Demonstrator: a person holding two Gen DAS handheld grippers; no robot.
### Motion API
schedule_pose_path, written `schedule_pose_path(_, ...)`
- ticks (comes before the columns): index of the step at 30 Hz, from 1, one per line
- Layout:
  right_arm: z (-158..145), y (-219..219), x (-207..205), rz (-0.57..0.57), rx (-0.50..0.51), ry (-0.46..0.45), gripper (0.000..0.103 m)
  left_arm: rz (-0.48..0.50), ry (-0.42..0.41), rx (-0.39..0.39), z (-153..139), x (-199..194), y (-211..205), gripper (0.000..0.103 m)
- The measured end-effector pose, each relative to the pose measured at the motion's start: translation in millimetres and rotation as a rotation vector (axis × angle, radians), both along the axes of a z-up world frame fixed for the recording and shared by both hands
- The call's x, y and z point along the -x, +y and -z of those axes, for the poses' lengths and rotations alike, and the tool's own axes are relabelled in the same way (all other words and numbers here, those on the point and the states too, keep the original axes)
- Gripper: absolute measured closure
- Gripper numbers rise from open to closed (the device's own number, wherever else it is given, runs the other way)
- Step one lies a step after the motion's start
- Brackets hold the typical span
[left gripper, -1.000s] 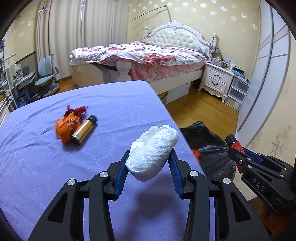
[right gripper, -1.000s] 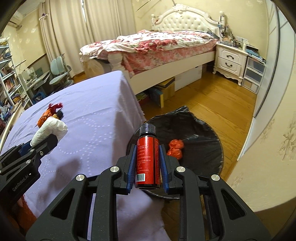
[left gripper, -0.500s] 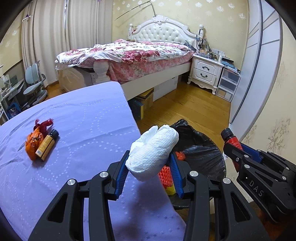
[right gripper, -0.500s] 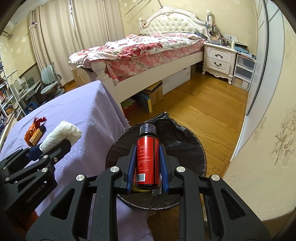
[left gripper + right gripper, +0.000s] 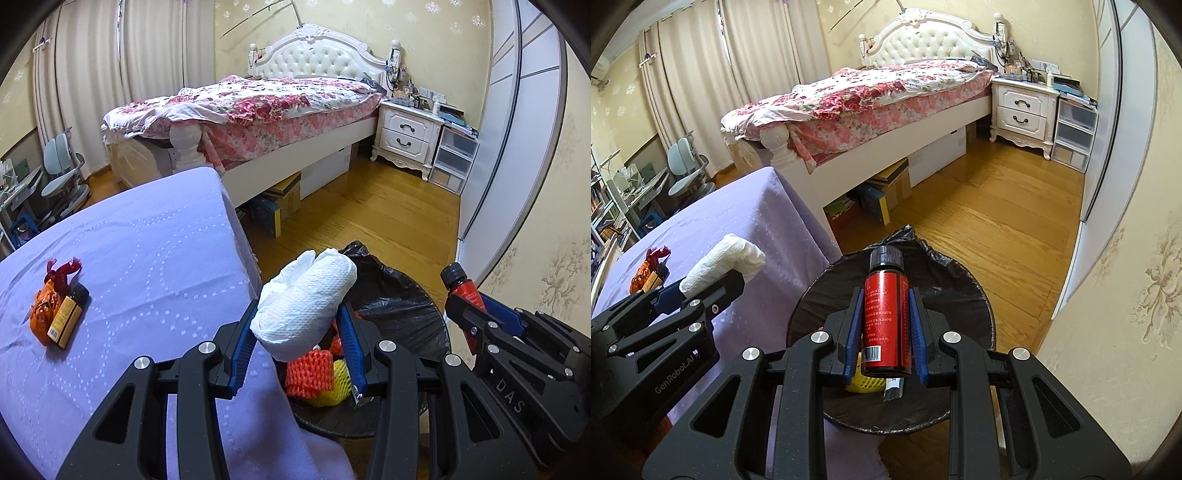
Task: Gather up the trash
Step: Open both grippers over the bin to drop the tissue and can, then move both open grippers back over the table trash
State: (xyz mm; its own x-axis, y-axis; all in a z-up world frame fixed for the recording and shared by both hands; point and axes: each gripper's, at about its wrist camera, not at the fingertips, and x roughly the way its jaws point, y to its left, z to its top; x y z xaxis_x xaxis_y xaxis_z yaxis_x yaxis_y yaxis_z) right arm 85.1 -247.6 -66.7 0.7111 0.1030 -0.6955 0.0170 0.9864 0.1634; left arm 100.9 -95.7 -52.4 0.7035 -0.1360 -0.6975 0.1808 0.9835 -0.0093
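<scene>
Bedroom furnishings, background

Bed point(image 5: 280, 107) with white tufted headboard point(image 5: 317, 55) and pink floral quilt; white two-drawer nightstand point(image 5: 406, 136) just beside it, cluttered on top; clear plastic drawer unit point(image 5: 456, 155) next to the nightstand. Cardboard boxes point(image 5: 284, 201) under the bed frame. Wooden floor point(image 5: 388, 221). Cream curtains point(image 5: 110, 74). Pale desk chair point(image 5: 64, 173) at far left. Floral wallpaper point(image 5: 554, 277).

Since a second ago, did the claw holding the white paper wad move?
Yes. The left gripper with its paper towel wad went sideways off the purple table toward the black-lined trash bin; it now sits at the bin's near rim.
</scene>
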Motion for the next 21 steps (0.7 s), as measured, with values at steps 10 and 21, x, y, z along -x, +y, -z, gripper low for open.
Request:
schedule_pose_path(10,5,-6,-9,0.014,-0.009,0.011,0.079,0.004,0.027,-0.011,7,-8,-6,0.053)
schedule_pose_path(21,6,-10,-8,0.054,-0.005,0.002,0.068,-0.030,0.019,0.006,7,-4,2,0.025)
